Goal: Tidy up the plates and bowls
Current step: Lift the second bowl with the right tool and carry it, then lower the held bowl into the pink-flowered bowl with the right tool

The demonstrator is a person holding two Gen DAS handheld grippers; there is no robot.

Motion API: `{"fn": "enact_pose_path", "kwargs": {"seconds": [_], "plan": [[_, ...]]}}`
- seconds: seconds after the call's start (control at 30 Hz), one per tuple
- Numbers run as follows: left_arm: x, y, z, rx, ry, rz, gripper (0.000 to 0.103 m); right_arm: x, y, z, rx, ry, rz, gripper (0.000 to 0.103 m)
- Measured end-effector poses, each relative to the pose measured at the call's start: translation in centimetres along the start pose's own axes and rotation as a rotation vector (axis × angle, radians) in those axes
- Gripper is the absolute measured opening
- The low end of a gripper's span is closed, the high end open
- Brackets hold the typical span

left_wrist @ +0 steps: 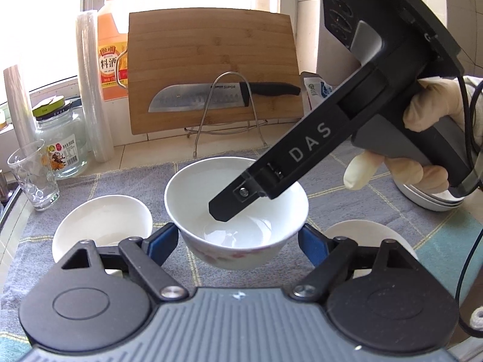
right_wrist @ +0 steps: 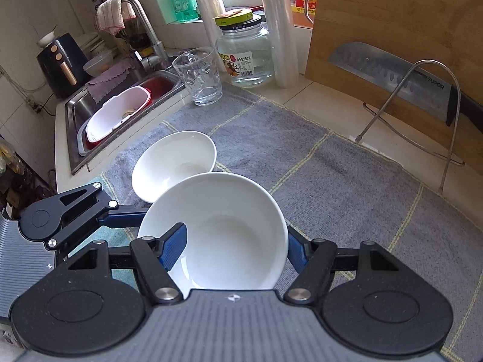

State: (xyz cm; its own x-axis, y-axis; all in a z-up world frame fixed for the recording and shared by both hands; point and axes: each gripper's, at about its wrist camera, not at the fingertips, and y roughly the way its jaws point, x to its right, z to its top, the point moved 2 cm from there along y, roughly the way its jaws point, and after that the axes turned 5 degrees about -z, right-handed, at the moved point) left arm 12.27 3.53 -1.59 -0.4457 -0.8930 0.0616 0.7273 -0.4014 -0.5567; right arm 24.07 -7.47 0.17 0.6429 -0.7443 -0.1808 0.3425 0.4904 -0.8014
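Observation:
A white bowl with a pink flower pattern (left_wrist: 241, 259) hangs a little above the grey cloth (left_wrist: 126, 181), held by both grippers. My left gripper (left_wrist: 237, 238) is shut on it, blue pads pressing its outer sides. My right gripper (left_wrist: 229, 205), in a gloved hand, reaches down from the upper right with one finger inside the bowl. In the right wrist view the same bowl (right_wrist: 229, 235) sits in my right gripper (right_wrist: 235, 250), left pad inside and right pad outside the wall. My left gripper's finger (right_wrist: 126, 218) touches its left edge. A second white bowl (right_wrist: 175, 163) rests on the cloth behind.
Another white bowl (left_wrist: 102, 226) lies left, a white dish (left_wrist: 362, 232) right, stacked plates (left_wrist: 428, 202) far right. At the back stand a cutting board (left_wrist: 211, 60) with a knife (left_wrist: 199, 96) on a wire rack, a glass (right_wrist: 199, 75), a jar (right_wrist: 244, 54), film rolls and the sink (right_wrist: 120, 111).

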Motion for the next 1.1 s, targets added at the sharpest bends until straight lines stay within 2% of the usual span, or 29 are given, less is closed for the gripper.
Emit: {"fn": "enact_pose_path", "kwargs": {"seconds": [0.53, 1.1], "plan": [[3.1, -3.7, -0.5, 0.026, 0.066, -0.068, 0.086, -1.5, -4.9, -3.6, 0.063, 0.041, -0.052, 0.074], [6.6, -3.3, -1.4, -0.003, 0.119, -0.189, 0.086, -0.7, -8.1, -8.4, 0.071, 0.140, -0.126, 0.074]]}}
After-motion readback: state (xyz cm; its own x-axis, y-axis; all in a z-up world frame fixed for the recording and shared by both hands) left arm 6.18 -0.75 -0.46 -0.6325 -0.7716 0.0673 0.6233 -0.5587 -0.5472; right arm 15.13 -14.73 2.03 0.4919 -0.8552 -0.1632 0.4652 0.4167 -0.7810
